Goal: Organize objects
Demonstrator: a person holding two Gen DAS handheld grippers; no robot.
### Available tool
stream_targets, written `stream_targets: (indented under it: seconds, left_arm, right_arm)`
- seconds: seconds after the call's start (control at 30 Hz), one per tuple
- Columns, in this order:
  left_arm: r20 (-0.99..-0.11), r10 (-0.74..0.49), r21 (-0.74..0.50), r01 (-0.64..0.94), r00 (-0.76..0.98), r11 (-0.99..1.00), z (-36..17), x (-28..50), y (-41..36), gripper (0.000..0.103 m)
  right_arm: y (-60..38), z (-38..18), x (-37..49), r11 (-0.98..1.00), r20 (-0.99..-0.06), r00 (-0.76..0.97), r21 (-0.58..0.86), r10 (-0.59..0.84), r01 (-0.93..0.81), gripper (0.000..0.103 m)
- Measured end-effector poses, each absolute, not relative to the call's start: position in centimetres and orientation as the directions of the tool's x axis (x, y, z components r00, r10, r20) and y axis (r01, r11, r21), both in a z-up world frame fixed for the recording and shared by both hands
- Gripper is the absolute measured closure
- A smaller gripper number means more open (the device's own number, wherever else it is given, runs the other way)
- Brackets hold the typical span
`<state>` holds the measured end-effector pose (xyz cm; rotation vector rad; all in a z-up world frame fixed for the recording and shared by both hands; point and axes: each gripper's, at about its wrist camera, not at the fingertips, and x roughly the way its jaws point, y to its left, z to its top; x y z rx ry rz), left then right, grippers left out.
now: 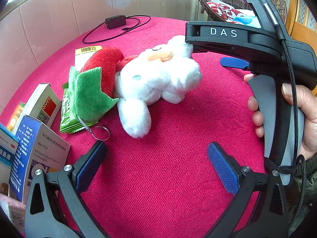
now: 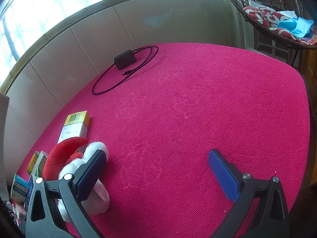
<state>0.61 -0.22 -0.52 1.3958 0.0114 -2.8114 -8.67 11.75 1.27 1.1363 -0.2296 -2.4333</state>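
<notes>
A white plush toy (image 1: 156, 75) with a red hat, green collar and key ring lies on the pink tablecloth (image 1: 168, 158) ahead of my left gripper (image 1: 156, 162), which is open and empty just short of it. My right gripper (image 2: 156, 170) is open and empty; its left finger (image 2: 91, 174) is right over the toy (image 2: 79, 166). In the left wrist view the right gripper (image 1: 233, 62) hovers at the toy's right side. A green snack packet (image 1: 68, 115) lies under the collar. Medicine boxes (image 1: 37, 154) stand at the left.
A yellow-topped box (image 2: 76, 126) lies behind the toy. A black charger with coiled cable (image 2: 125, 59) sits at the far side near the tiled wall. A wicker hanging chair (image 2: 277, 13) with red cushions stands beyond the table's right edge.
</notes>
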Motion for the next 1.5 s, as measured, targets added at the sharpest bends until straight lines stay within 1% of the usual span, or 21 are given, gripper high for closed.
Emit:
stream_targets:
  seconds: [1.5]
  left_arm:
    - [-0.797, -0.001, -0.005, 0.008, -0.604, -1.000, -0.56, 0.64, -0.22, 0.000]
  right_arm:
    - [12.42, 1.49, -8.39, -0.881, -0.677, -0.564, 0.349, -0.473, 0.320, 0.000]
